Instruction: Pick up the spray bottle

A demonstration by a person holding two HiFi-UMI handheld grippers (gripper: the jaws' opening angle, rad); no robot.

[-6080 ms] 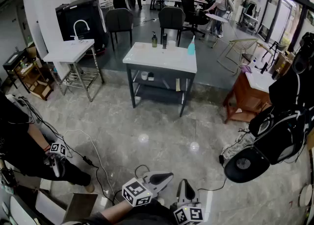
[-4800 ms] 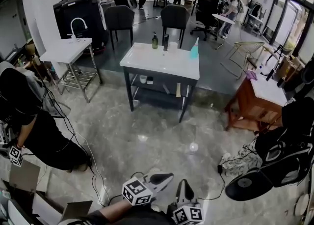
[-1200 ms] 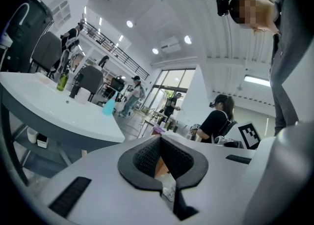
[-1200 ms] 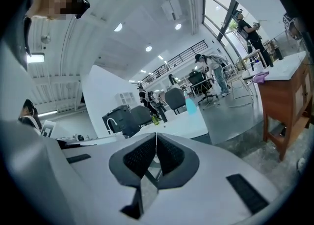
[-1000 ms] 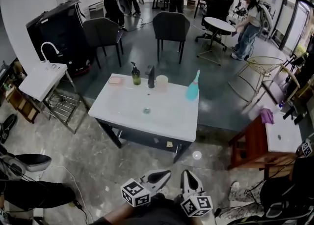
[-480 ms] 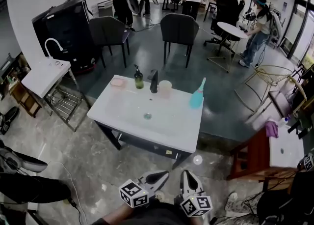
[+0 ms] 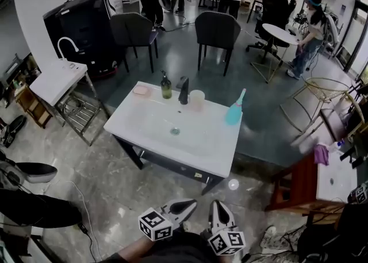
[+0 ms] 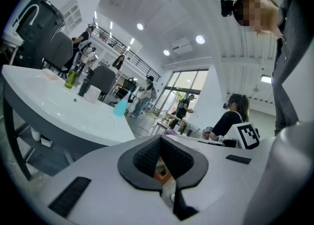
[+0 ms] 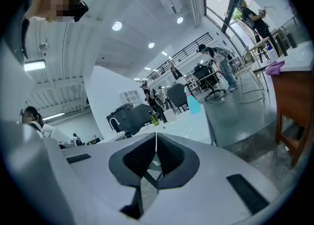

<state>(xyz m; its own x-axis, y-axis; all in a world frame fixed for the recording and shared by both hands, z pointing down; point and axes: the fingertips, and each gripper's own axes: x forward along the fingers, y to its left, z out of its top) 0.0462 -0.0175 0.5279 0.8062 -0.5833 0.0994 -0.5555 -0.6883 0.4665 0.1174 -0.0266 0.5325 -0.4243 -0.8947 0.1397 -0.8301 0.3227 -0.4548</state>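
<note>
The teal spray bottle (image 7: 234, 110) stands upright near the far right edge of the white table (image 7: 172, 141). It is small and distant in the left gripper view (image 8: 121, 106) and the right gripper view (image 9: 193, 103). Both grippers are low at the bottom of the head view, well short of the table. My left gripper (image 7: 185, 206) (image 8: 159, 138) is shut with nothing held. Beside it my right gripper (image 7: 217, 211) (image 9: 156, 135) is also shut and holds nothing. Both point toward the table.
On the table's far edge stand a green soap bottle (image 7: 166, 87), a black faucet (image 7: 183, 91), a pale cup (image 7: 197, 100) and a pink dish (image 7: 141, 90). A small sink stand (image 7: 57, 79) is at left, a wooden table (image 7: 302, 182) at right, chairs (image 7: 217, 29) and people behind.
The white table has come much closer over the earlier frames; in the last second it shifted only slightly. Both grippers stay shut side by side at the bottom of the view.
</note>
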